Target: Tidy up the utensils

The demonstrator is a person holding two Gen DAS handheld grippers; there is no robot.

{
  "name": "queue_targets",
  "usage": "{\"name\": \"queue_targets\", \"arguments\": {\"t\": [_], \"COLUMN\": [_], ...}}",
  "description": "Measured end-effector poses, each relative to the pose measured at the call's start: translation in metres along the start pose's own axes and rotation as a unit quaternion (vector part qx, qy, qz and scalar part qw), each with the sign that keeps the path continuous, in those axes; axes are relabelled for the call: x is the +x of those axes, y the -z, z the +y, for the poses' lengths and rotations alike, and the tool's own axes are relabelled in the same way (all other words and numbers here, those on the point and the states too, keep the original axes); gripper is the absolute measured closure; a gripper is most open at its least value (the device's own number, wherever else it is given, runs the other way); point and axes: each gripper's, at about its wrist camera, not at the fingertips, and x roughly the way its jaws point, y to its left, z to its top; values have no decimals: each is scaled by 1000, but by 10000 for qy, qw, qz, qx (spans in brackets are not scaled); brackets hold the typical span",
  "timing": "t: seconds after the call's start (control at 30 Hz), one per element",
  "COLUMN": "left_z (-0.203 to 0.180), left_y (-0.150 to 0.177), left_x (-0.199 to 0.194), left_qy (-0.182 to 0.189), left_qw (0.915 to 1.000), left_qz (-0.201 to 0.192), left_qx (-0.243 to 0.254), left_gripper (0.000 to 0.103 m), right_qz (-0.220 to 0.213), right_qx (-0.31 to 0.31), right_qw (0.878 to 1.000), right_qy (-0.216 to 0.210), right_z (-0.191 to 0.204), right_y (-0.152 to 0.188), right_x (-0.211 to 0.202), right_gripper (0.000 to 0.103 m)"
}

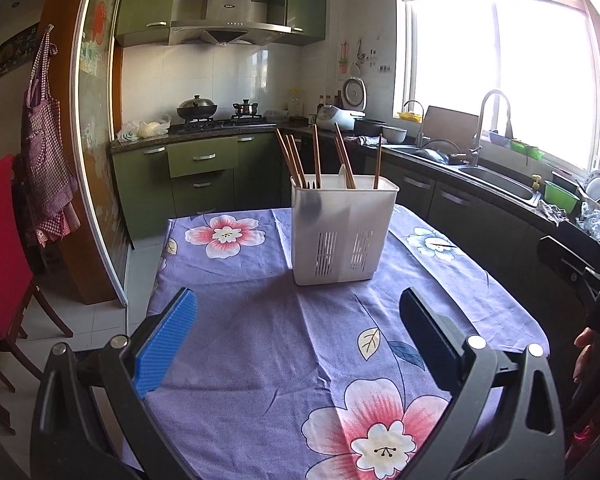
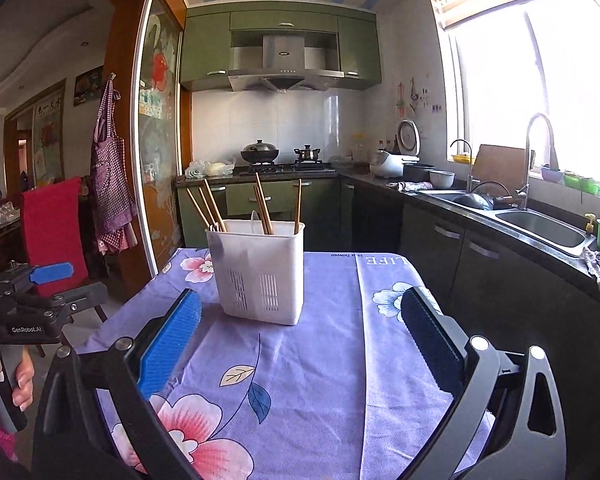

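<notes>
A: Where is the utensil holder (image 1: 342,229) from the left gripper (image 1: 298,334)?

B: Straight ahead of it, beyond the fingertips and well apart from them, standing upright on the purple flowered tablecloth (image 1: 260,344). The wooden chopsticks (image 1: 317,156) lean out of its top, and something white and spoon-like (image 1: 342,174) stands among them.

A: And the left gripper's jaws?

B: Spread wide, nothing between the blue pads (image 1: 168,344), only cloth under them.

A: The right gripper (image 2: 300,342)?

B: Also spread wide and empty. The holder sits ahead of it and a little toward its left finger, clear of both pads. The same chopsticks stand in it.

A: Can each tool see the other?

B: Yes. From the right wrist, the left tool is off to the left, gripped by a hand (image 2: 18,378). From the left wrist, the right tool's black body sits at the far right edge.
</notes>
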Motion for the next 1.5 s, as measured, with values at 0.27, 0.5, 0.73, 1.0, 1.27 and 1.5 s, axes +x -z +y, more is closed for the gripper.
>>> {"name": "queue_targets", "arguments": {"t": [0.27, 0.5, 0.73, 1.0, 1.27, 1.5], "left_z": [-3, 5, 10, 10, 12, 15], "left_y": [-2, 0, 0, -1, -1, 0], "left_x": [-8, -8, -8, -5, -3, -2], "left_qy": [5, 12, -34, -104, -78, -24], "left_qw": [10000, 9999, 9998, 9997, 9996, 9994], "left_qz": [-59, -31, -22, 33, 66, 98], "left_qx": [-5, -139, -197, -222, -271, -328], "left_gripper": [7, 7, 7, 7, 7, 7], "right_qz": [53, 59, 90, 122, 128, 138], "right_qx": [30, 29, 16, 19, 31, 42], "right_qw": [10000, 10000, 9999, 9999, 9998, 9998], "right_qy": [-13, -49, -92, -120, -141, -166], "right_z": [-2, 0, 4, 5, 6, 7], "right_y": [1, 1, 1, 2, 3, 3], "right_x": [1, 3, 9, 12, 13, 14], "right_gripper": [4, 4, 4, 4, 4, 4]}}
